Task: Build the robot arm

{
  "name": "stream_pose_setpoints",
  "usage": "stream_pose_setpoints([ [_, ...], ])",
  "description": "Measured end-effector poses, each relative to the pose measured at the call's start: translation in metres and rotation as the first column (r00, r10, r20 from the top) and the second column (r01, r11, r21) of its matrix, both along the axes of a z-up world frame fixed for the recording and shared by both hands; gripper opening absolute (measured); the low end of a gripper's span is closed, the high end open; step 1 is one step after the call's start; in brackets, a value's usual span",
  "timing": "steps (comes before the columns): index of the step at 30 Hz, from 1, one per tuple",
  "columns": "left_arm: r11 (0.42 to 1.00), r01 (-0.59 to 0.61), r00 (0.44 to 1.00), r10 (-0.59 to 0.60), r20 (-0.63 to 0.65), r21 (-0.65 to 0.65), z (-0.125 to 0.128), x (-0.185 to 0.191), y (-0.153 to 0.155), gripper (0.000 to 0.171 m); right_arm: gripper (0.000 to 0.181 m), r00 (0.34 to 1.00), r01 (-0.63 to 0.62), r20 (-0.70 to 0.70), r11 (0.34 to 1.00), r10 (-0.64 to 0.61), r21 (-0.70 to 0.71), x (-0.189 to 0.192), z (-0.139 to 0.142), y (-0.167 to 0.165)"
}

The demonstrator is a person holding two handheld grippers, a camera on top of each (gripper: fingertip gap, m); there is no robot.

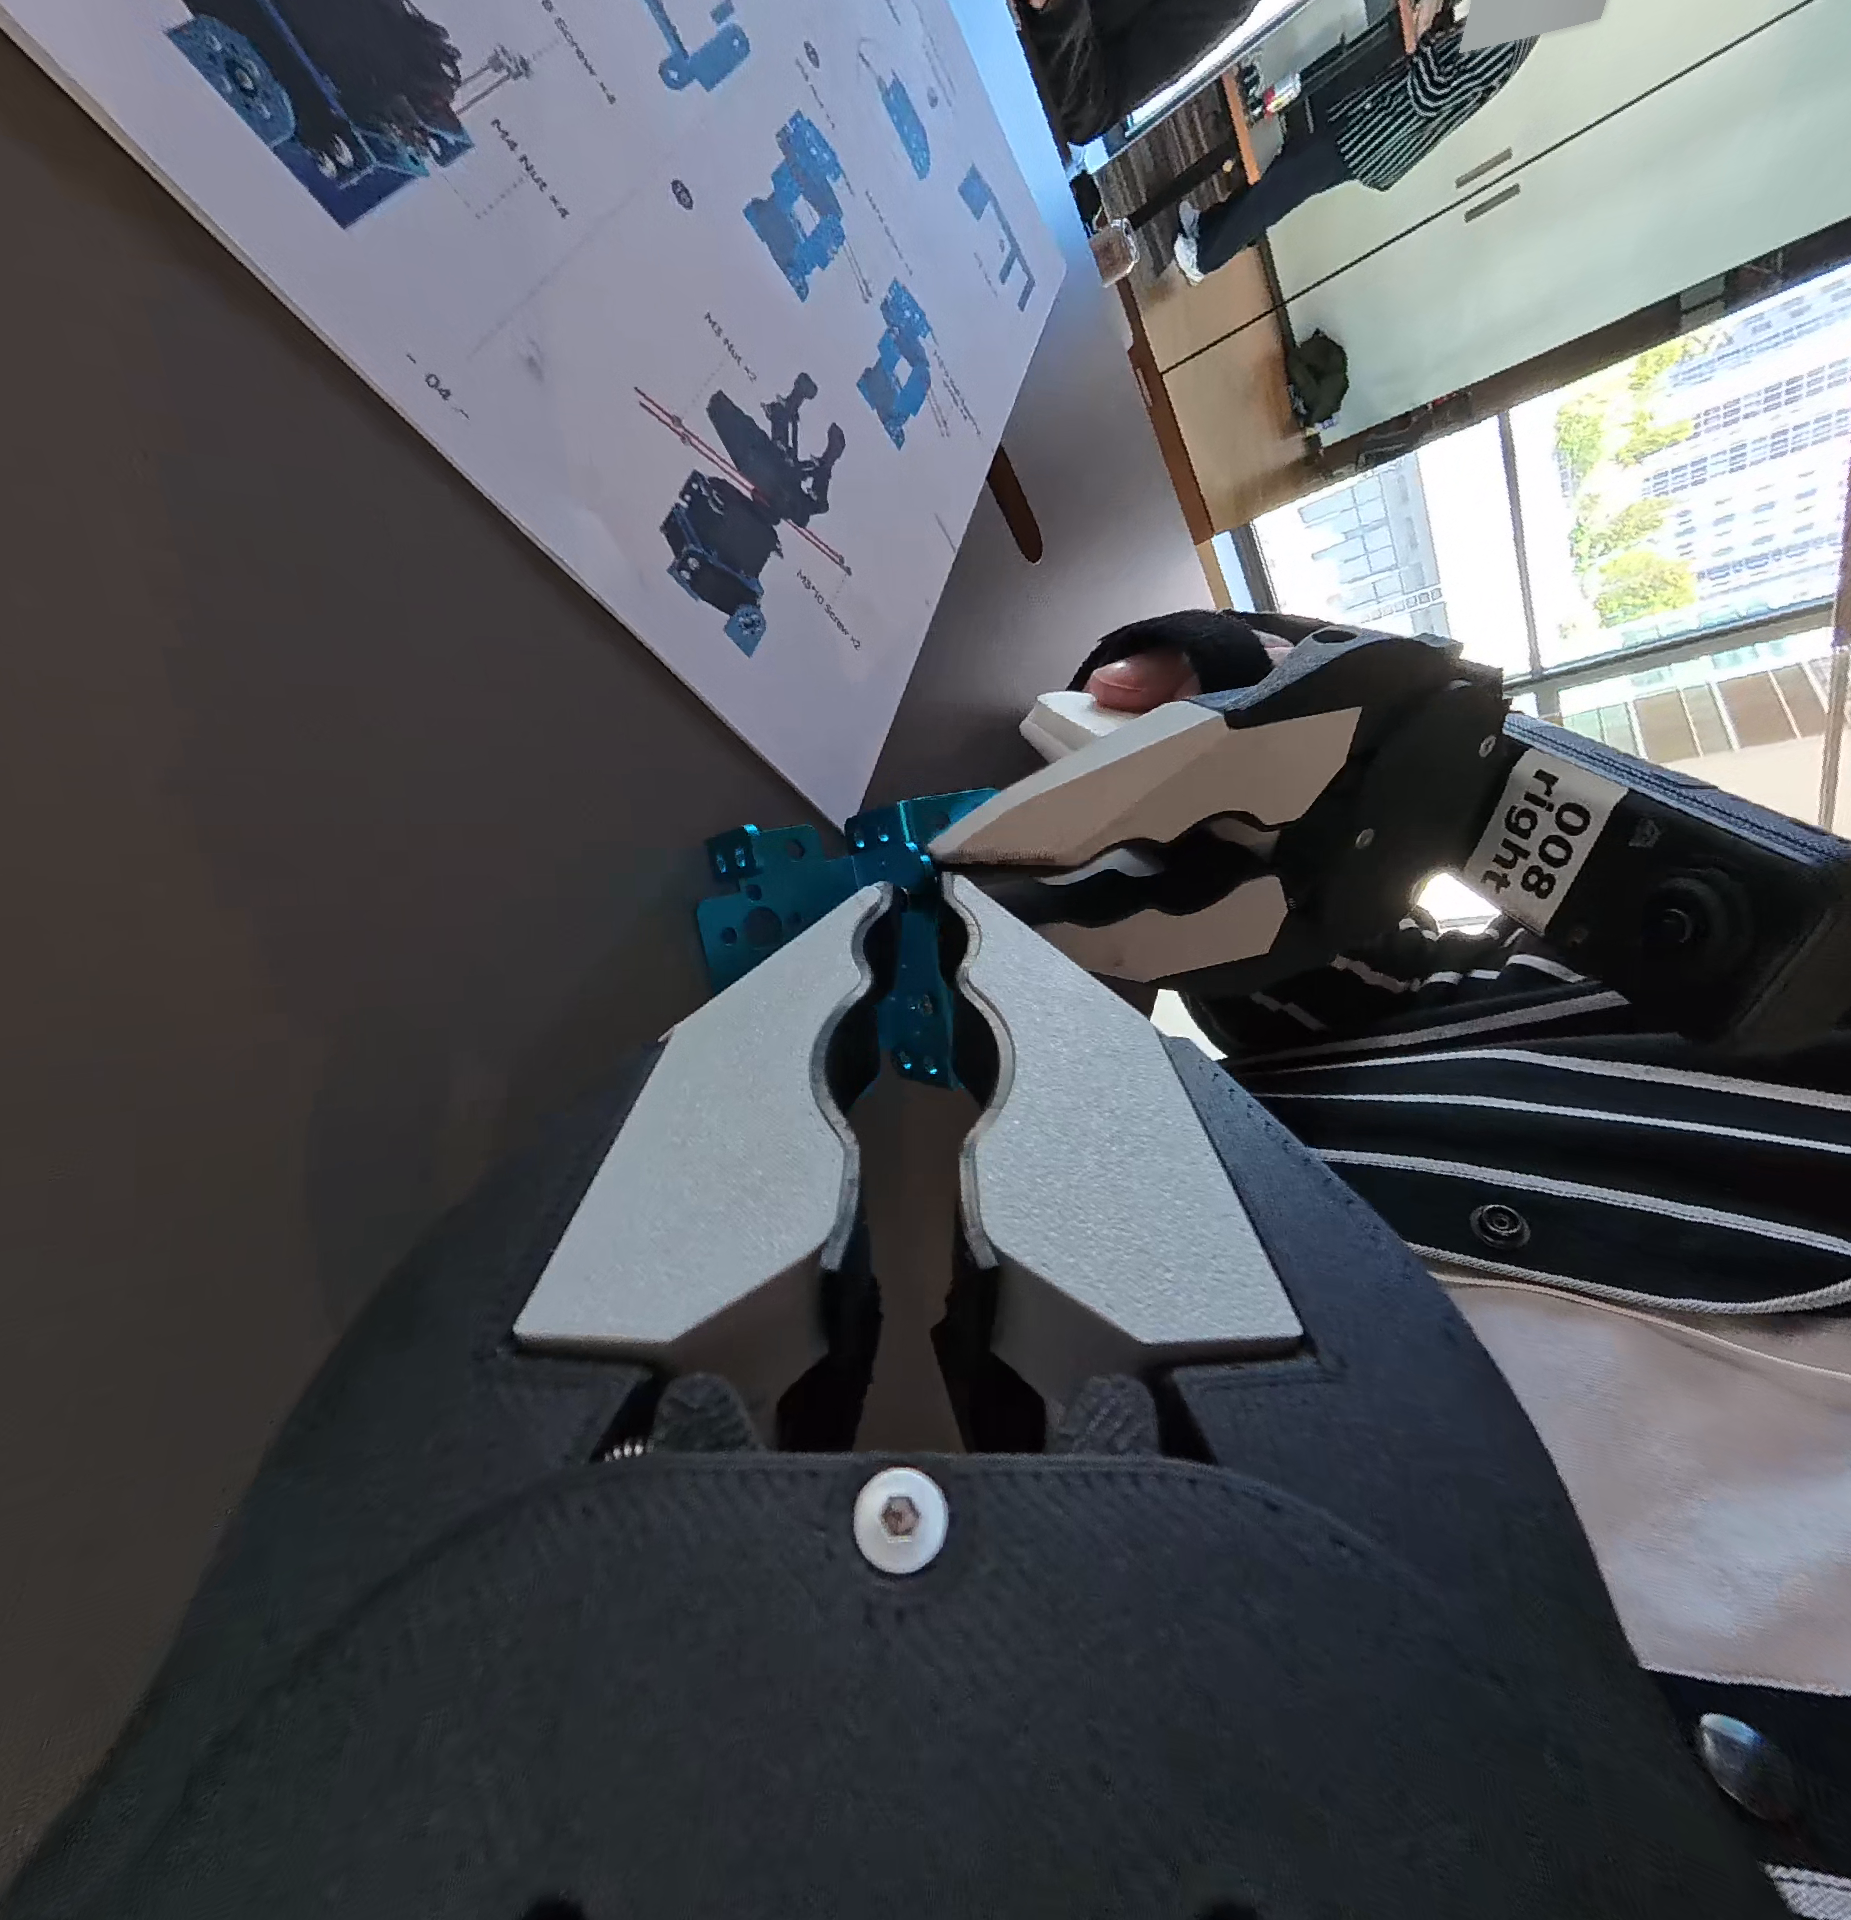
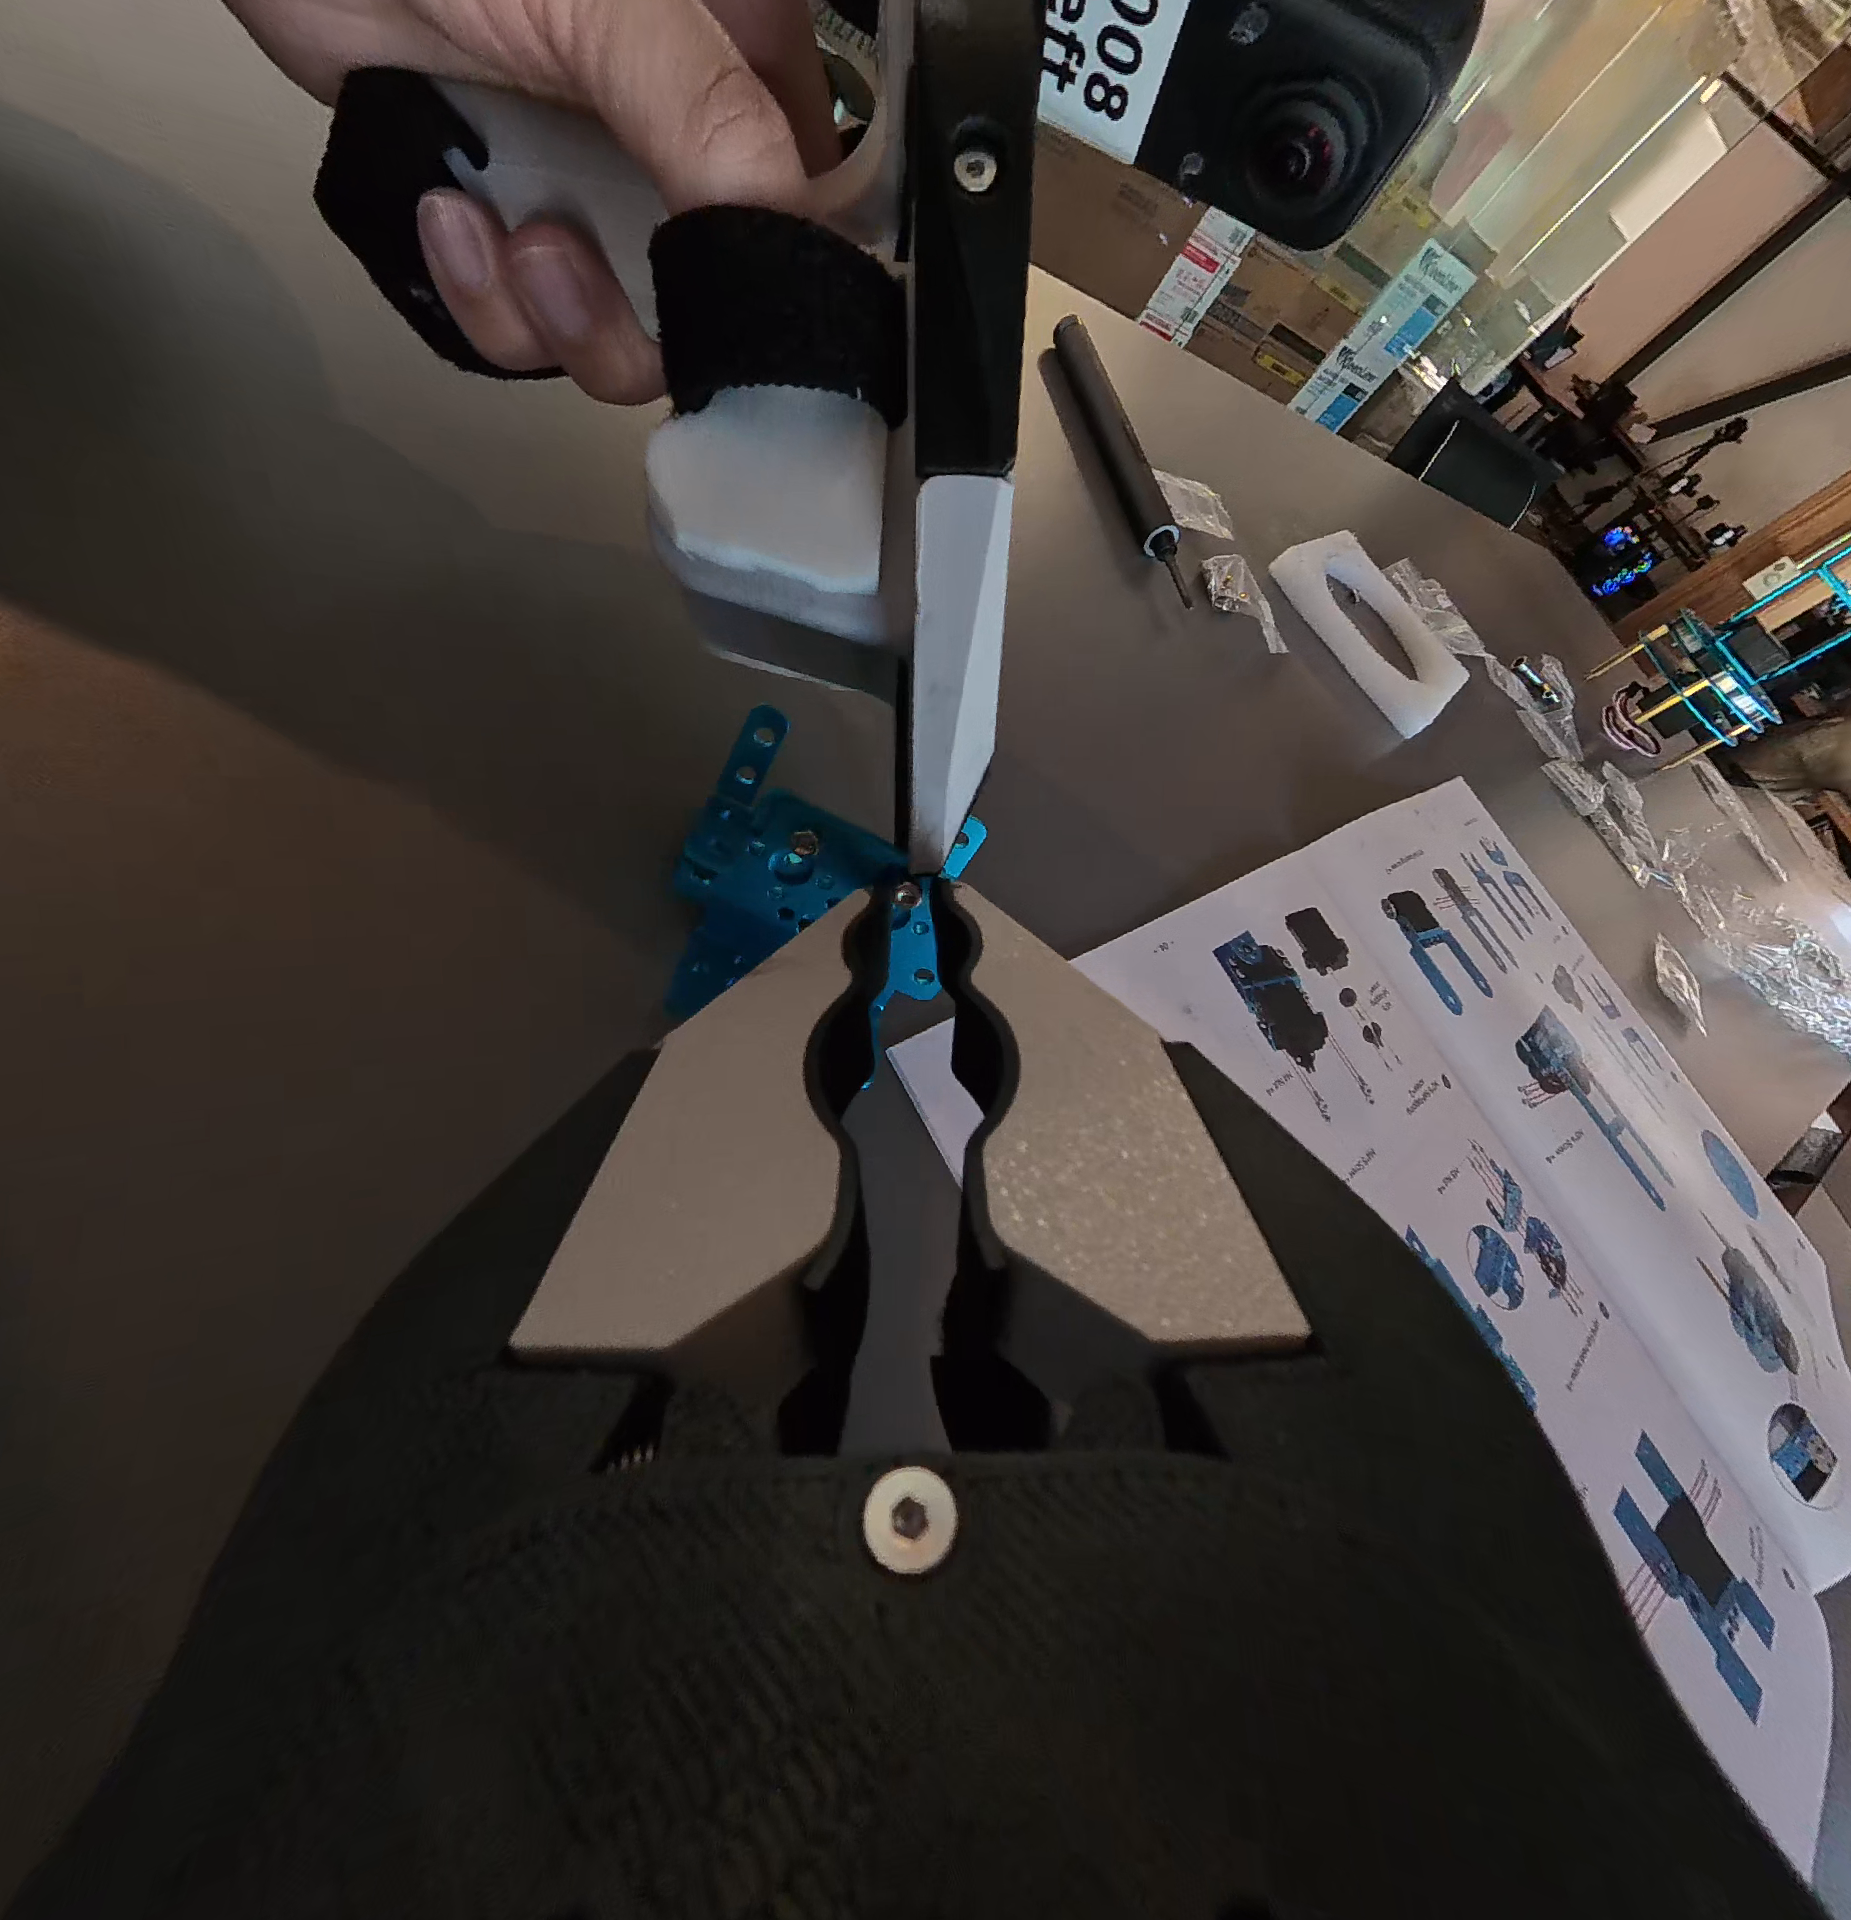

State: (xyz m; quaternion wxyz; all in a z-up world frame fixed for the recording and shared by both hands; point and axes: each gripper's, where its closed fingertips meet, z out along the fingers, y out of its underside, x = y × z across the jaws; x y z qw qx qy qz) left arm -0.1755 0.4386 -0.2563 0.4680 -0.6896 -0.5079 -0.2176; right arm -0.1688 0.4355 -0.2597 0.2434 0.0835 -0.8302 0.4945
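Observation:
A blue anodised metal bracket assembly (image 1: 765, 914) with many small holes is held just above the grey table (image 1: 225, 727). My left gripper (image 1: 913, 896) is shut on one narrow blue flange (image 1: 921, 997) of it. My right gripper (image 2: 905, 896) is shut on another blue flange (image 2: 913, 961) of the same assembly (image 2: 765, 883). The two grippers meet almost tip to tip at right angles. The right gripper comes in from the right in the left wrist view (image 1: 947, 847). The left gripper comes down from above in the right wrist view (image 2: 936, 847). A small screw head (image 2: 905, 890) shows at the right gripper's tips.
A printed assembly sheet (image 2: 1523, 1195) lies on the table, also in the left wrist view (image 1: 588, 312). Farther off lie a black screwdriver (image 2: 1108, 436), a white foam piece (image 2: 1357, 634), small bags of screws (image 2: 1227, 582) and crumpled plastic wrap (image 2: 1783, 935). A person's striped sleeve (image 1: 1523, 1122) is at the right. My left and right fingertips are right by each other.

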Motion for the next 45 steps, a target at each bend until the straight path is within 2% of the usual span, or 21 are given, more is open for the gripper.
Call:
stream_pose_setpoints([
  [21,0.999,-0.031,0.999,0.032,-0.023,0.013,0.0,0.0,0.004,0.004,0.005,0.99,0.075,0.116,0.997,-0.078,0.025,-0.004,0.001,0.0],
  [23,0.999,-0.032,0.999,0.032,-0.026,0.01,0.0,0.0,0.004,0.004,0.008,0.995,0.079,0.066,0.997,-0.081,0.023,-0.006,0.003,0.002],
  [27,0.999,-0.033,0.999,0.034,-0.025,0.014,0.0,0.0,0.004,0.004,0.008,0.989,0.058,-0.143,0.995,-0.046,0.079,-0.006,0.005,0.008],
  [30,0.999,-0.036,0.999,0.036,-0.025,0.016,0.0,0.0,0.005,0.004,0.012,0.99,0.026,-0.144,0.996,-0.013,0.089,-0.001,0.003,0.004],
  [33,0.999,-0.034,0.999,0.035,-0.025,0.014,0.0,0.0,0.005,0.004,0.013,0.984,0.061,-0.169,0.996,-0.05,0.06,-0.007,0.01,0.004],
  [45,0.999,-0.033,0.999,0.033,-0.03,0.015,0.0,0.0,0.005,0.004,0.004,0.974,0.064,-0.225,0.992,-0.039,0.105,-0.009,0.004,0.0],
])
